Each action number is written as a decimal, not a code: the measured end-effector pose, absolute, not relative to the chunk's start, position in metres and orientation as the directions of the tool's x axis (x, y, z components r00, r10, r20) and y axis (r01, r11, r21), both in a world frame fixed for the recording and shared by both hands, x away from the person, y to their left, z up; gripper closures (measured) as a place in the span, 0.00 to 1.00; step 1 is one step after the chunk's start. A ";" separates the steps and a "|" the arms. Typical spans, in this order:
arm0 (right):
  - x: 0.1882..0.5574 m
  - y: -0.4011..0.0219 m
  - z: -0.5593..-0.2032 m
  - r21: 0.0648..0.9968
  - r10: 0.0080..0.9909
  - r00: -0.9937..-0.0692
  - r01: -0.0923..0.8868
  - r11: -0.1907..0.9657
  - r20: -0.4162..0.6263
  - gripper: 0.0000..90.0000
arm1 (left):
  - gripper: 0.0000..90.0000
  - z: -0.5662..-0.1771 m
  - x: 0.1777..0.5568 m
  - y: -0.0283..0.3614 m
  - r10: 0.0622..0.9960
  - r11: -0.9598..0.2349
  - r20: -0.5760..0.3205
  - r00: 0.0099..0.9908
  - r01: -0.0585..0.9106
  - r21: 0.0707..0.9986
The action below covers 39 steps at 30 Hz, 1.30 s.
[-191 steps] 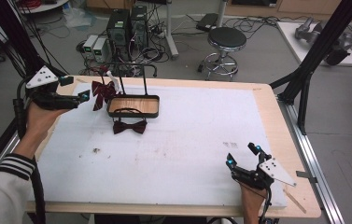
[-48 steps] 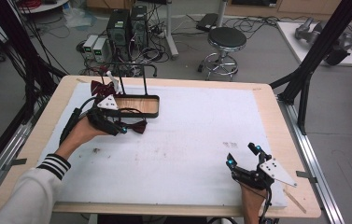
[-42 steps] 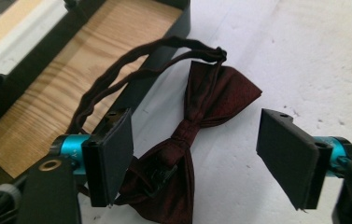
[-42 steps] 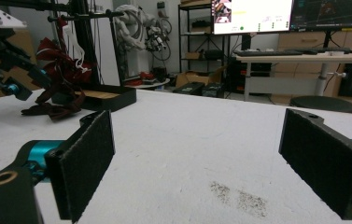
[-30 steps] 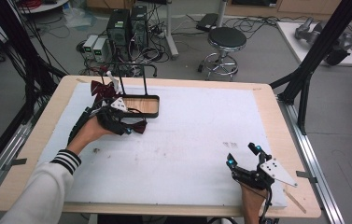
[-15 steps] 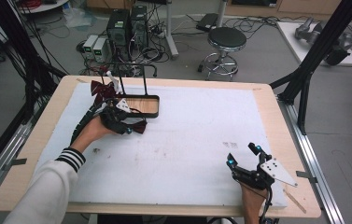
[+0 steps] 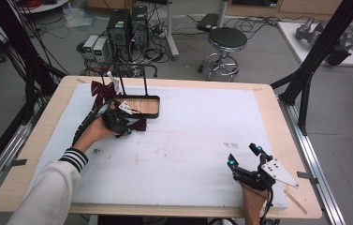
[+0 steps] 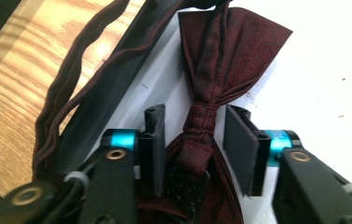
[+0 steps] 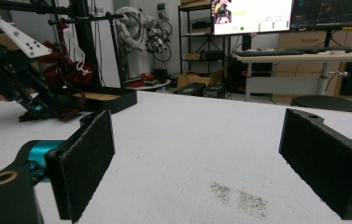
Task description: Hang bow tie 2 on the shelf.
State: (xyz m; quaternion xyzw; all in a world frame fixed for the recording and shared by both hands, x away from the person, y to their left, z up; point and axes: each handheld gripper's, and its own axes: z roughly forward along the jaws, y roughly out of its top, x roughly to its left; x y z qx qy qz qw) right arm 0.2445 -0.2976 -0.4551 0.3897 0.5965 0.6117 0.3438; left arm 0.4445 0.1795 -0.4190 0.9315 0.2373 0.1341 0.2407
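A dark red bow tie [image 7: 138, 125] lies on the white mat just in front of a stand's wooden tray [image 7: 146, 106]. My left gripper [image 7: 119, 120] is down over it. In the left gripper view the jaws of the left gripper [image 8: 196, 142] stand open on either side of the bow tie's knot [image 8: 200, 122], with small gaps on both sides. The tie's thin strap [image 8: 54, 119] trails over the tray's black rim. A second red bow tie [image 7: 101, 89] hangs on the stand's rail. My right gripper [image 7: 245, 160] rests open at the front right, and between its jaws [image 9: 197, 154] there is nothing.
The black stand [image 7: 132, 75] has upright posts and a top rail right behind the left gripper. The white mat [image 7: 197, 136] covers the table. A grey smudge [image 9: 239, 196] marks the mat ahead of the right gripper. The left gripper [image 9: 17, 79] shows far off in the right gripper view.
My left gripper came from the table's far left edge to the bow tie in front of the tray and crept closer over the last second. The right gripper stayed still.
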 end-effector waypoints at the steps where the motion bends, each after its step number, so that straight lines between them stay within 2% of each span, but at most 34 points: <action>1: 0.245 -0.298 -0.455 0.998 0.885 -0.460 0.044 -0.052 0.067 0.11 | 0.68 -0.418 0.444 0.179 0.509 -0.772 0.138 0.850 0.380 0.509; 4: 0.244 -0.297 -0.455 0.998 0.886 -0.458 0.045 -0.053 0.068 0.11 | 0.77 -0.418 0.443 0.179 0.515 -0.768 0.127 0.848 0.391 0.507; 8: 0.245 -0.298 -0.455 0.998 0.885 -0.461 0.041 -0.048 0.062 0.11 | 0.83 -0.417 0.442 0.180 0.523 -0.764 0.117 0.845 0.403 0.504; 23: 0.245 -0.298 -0.455 0.998 0.885 -0.462 0.040 -0.049 0.062 0.11 | 0.84 -0.415 0.440 0.181 0.524 -0.741 0.089 0.847 0.402 0.537; 39: 0.244 -0.297 -0.455 0.998 0.886 -0.459 0.041 -0.047 0.061 0.11 | 0.84 -0.395 0.433 0.194 0.572 -0.624 0.086 0.816 0.365 0.691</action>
